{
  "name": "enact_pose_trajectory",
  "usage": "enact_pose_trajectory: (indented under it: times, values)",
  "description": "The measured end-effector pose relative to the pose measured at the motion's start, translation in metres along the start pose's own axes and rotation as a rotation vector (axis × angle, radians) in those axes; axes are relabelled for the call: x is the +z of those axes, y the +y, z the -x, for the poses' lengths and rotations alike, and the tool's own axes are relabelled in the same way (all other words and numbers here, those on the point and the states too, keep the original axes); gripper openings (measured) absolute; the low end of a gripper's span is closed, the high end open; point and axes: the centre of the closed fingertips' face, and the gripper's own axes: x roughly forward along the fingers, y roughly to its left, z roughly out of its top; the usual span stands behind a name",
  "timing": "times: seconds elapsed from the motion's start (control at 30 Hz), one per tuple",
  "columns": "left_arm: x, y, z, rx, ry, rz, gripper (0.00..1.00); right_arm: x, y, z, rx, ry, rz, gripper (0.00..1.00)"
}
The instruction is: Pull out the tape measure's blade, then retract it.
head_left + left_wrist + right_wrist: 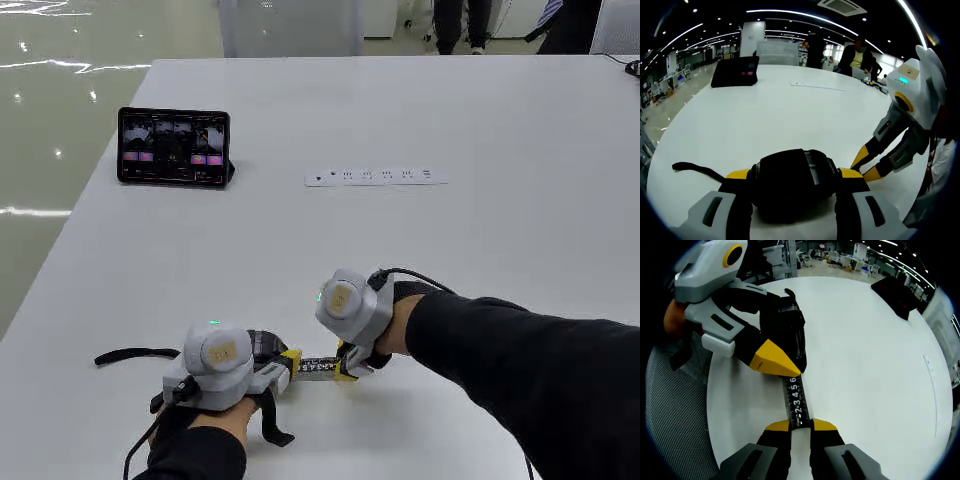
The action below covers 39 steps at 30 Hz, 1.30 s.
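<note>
On the table [400,250] rest tape measure [790,180] and tablet [174,147].

A tablet [174,147] was propped on the white table [480,220]. A power strip [375,177] and tape measure strap [130,354] were laid flat.

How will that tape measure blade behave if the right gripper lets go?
With only a short span out, the blade is probably stiff enough not to sag. It's thin, so if the right gripper released it, it would likely snap back into the case. The left gripper clamps the case, so that shouldn't slide.
</note>
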Motion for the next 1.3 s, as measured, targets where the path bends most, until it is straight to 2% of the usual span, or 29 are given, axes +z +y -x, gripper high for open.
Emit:
enact_pose_trajectory:
  times: [0.53, 0.7, 0.83, 1.0, 1.3]
  values:
    - [0.001, 0.000, 0.001, -0.001, 0.005, -0.001, 0.62, 0.007, 0.001, -0.003, 0.009, -0.015, 0.009, 0.10]
    - [0.000, 0.000, 0.001, -0.002, 0.004, 0.002, 0.62, 0.009, 0.002, -0.004, 0.009, -0.037, 0.046, 0.10]
    - [0.000, 0.000, 0.000, -0.008, 0.004, 0.000, 0.62, 0.011, 0.001, -0.004, 0.017, -0.076, 0.020, 0.10]
    - [0.000, 0.000, 0.001, -0.008, 0.004, 0.006, 0.62, 0.013, 0.001, -0.005, 0.012, -0.075, 0.033, 0.10]
    - [0.001, 0.001, 0.003, -0.028, -0.013, 0.030, 0.62, 0.015, 0.001, -0.005, 0.011, -0.098, 0.008, 0.10]
